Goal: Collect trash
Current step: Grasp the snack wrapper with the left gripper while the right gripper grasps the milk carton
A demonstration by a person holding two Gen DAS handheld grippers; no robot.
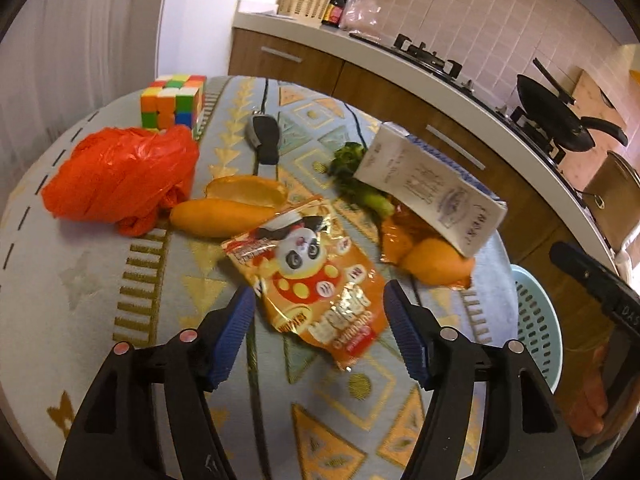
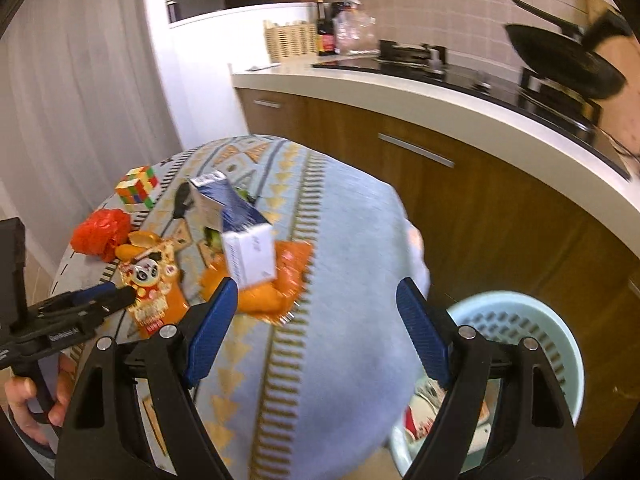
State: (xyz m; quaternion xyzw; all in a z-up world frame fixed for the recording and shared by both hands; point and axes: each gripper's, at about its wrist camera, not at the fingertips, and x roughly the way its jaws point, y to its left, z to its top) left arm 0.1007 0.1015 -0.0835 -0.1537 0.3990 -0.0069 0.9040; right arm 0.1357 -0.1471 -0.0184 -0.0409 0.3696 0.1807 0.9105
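An orange panda snack wrapper (image 1: 316, 280) lies on the patterned tablecloth (image 1: 80, 272), its near end between the open fingers of my left gripper (image 1: 318, 300). Behind it lie orange peels (image 1: 224, 210), a crumpled red plastic bag (image 1: 120, 172), a green vegetable scrap (image 1: 356, 176) and a tilted white milk carton (image 1: 432, 188) on more peels (image 1: 432, 264). My right gripper (image 2: 316, 304) is open and empty above the table's right side, near the carton (image 2: 244, 240). The wrapper (image 2: 150, 284) and the left gripper (image 2: 92, 300) show at the left of the right wrist view.
A pale blue perforated basket (image 2: 532, 328) with some scraps stands on the floor right of the table; it also shows in the left wrist view (image 1: 536, 328). A Rubik's cube (image 1: 172, 104) and a black car key (image 1: 266, 136) lie at the back. A kitchen counter (image 1: 460, 76) runs behind.
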